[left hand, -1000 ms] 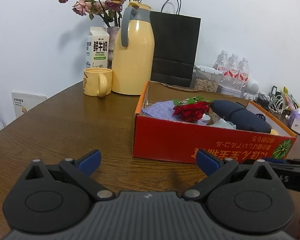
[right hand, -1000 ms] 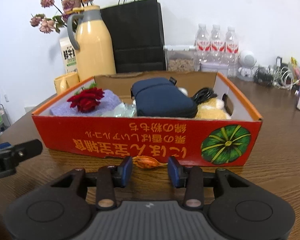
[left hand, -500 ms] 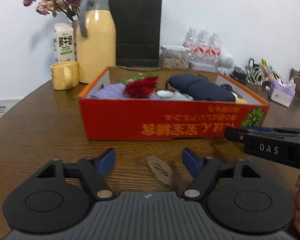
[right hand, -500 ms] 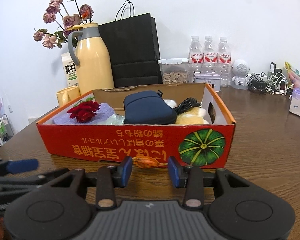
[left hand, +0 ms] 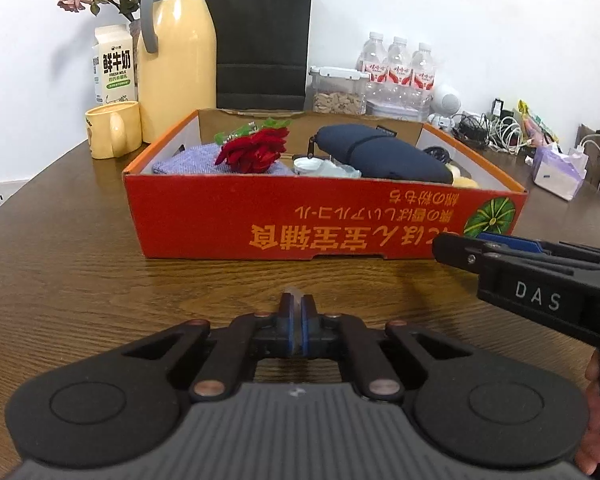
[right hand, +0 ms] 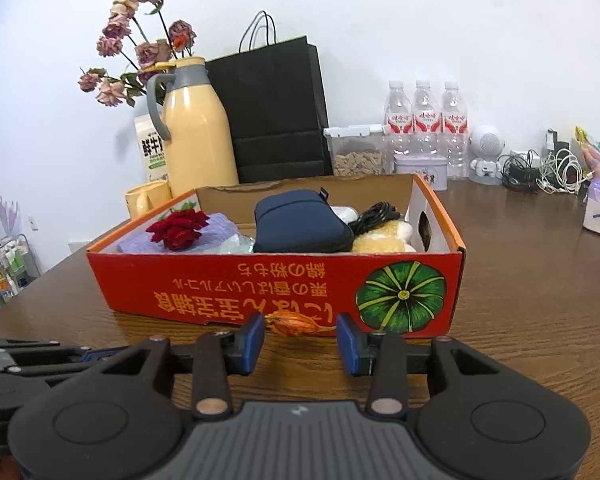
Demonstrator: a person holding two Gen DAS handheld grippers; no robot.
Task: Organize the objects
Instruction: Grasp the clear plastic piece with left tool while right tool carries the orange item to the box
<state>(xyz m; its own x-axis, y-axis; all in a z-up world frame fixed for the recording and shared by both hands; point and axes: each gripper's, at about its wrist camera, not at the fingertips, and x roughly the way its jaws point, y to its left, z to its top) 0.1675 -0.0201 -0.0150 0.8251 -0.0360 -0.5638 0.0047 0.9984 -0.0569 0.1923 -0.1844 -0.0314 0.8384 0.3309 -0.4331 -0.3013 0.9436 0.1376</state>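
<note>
Since half a second ago, the left claw point(left hand: 299, 312) has clenched on the thin clear band point(left hand: 293, 290) that lay between its parted fingers; only a sliver of that band peeks above the blue pads. Straight ahead of this claw stands the red carton point(left hand: 260, 216), already holding a red rose point(left hand: 256, 152), a purple cloth point(left hand: 188, 162) and a navy pouch point(left hand: 380, 156). To its right hangs the right claw point(left hand: 460, 250).

From the right wrist, the right claw point(right hand: 300, 340) stays released, its fingers parted around an orange dried bud point(right hand: 294, 323) on the tabletop point(right hand: 540, 280), just short of the carton's front wall. I judge most items packed; the band and the bud are left.
</note>
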